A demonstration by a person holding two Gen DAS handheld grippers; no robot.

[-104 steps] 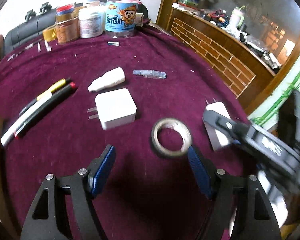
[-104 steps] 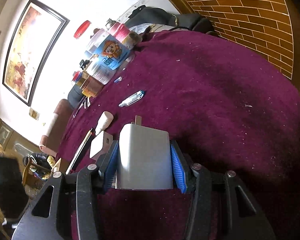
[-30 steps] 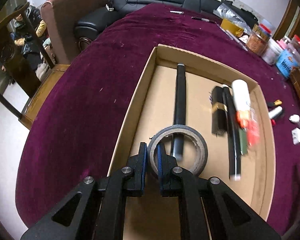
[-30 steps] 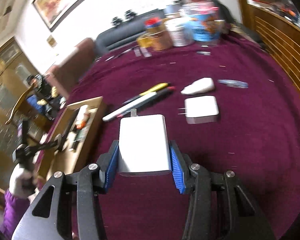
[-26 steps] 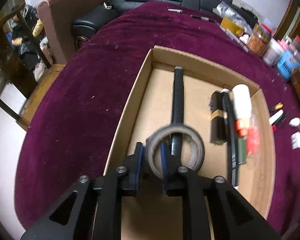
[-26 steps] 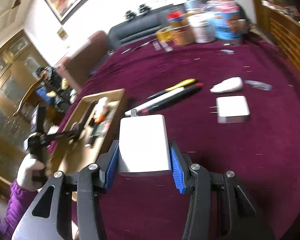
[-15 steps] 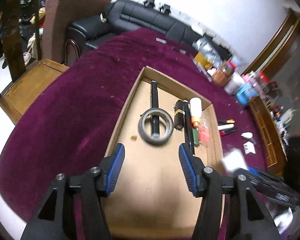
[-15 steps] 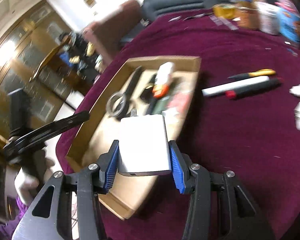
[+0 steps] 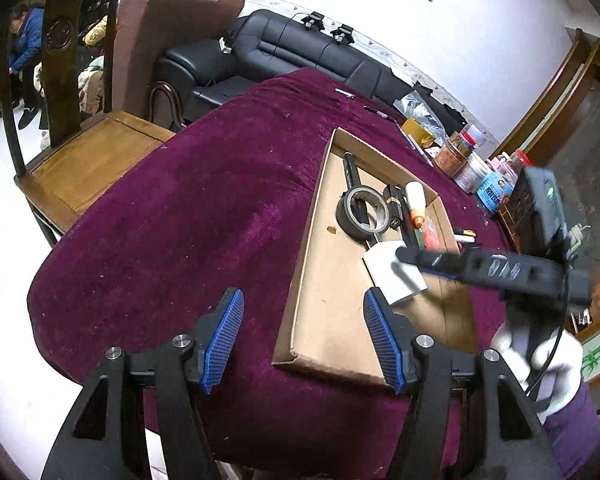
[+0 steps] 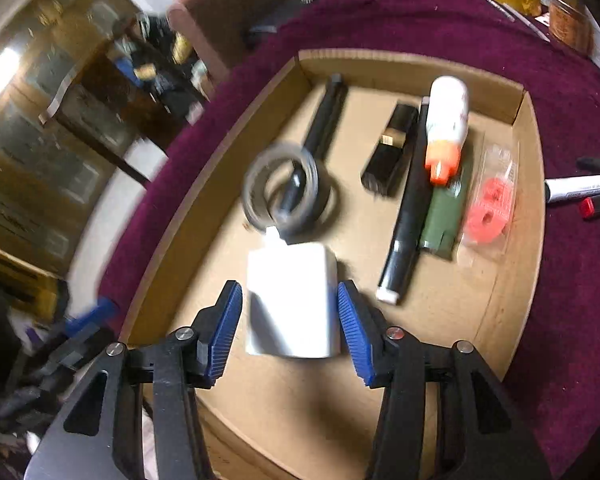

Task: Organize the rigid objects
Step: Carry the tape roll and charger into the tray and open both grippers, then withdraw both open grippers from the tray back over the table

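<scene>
A shallow cardboard box (image 9: 312, 240) (image 10: 516, 280) lies on the purple table. In it are a grey tape roll (image 9: 362, 212) (image 10: 288, 188), a black stick, a black case, a white bottle with an orange cap (image 10: 448, 120) and a red item in a bag (image 10: 490, 204). My right gripper (image 10: 290, 320) is open over the box, with a white charger (image 10: 290, 300) (image 9: 392, 274) loose between its jaws. My left gripper (image 9: 304, 340) is open and empty above the box's near left corner.
Markers (image 10: 584, 190) lie on the cloth right of the box. Jars (image 9: 464, 160) stand at the table's far side. A wooden chair (image 9: 80, 152) and a black sofa (image 9: 284, 56) stand beyond the table edge.
My right gripper has opened and the white charger sits loose in the box. My left gripper let go of the tape roll earlier and has pulled back, staying open.
</scene>
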